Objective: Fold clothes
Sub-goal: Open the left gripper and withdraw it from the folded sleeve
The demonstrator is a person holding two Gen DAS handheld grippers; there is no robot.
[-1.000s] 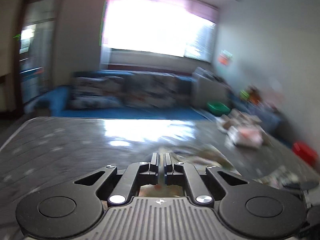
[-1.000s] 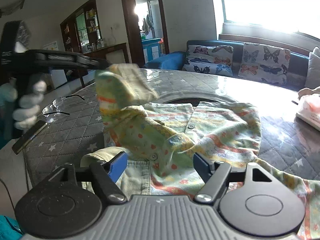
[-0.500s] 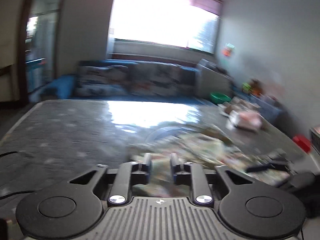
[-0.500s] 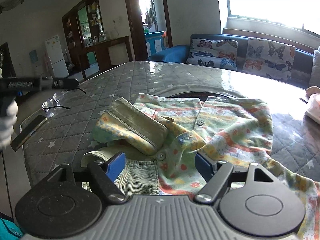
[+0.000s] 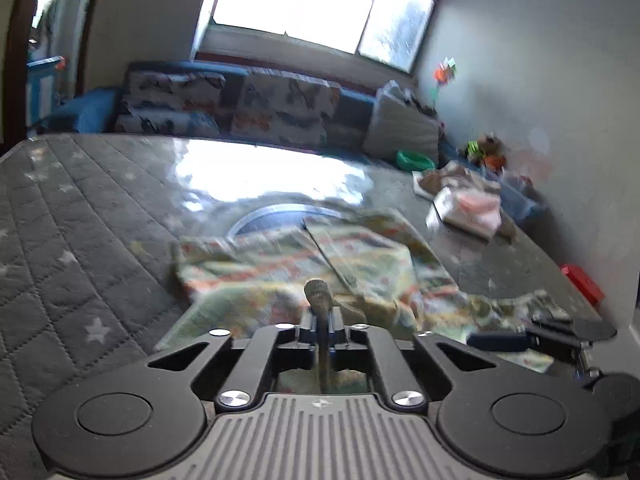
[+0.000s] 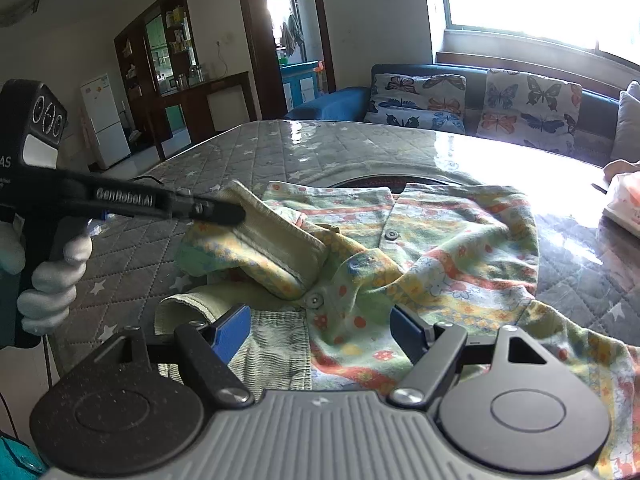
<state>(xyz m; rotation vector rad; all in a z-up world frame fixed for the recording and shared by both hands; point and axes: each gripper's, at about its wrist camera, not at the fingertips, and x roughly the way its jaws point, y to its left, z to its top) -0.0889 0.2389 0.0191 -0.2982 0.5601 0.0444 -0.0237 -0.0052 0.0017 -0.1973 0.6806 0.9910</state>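
the left gripper point(image 6: 224, 213) pinches the ribbed sleeve cuff point(image 6: 276, 240) of the floral child's shirt point(image 6: 432, 256) spread on the quilted table point(image 6: 280, 148), while the right gripper point(image 6: 320, 330) hovers open over its hem.

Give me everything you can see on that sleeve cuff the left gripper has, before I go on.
The sleeve cuff is a pale yellow-green ribbed band ending a floral-print sleeve of the child's shirt, soft knit by its look. It lies folded inward across the shirt's front, near the snap placket, tilted up at its outer end. The left gripper is shut on that end; a thin fold of cuff shows between its fingers.
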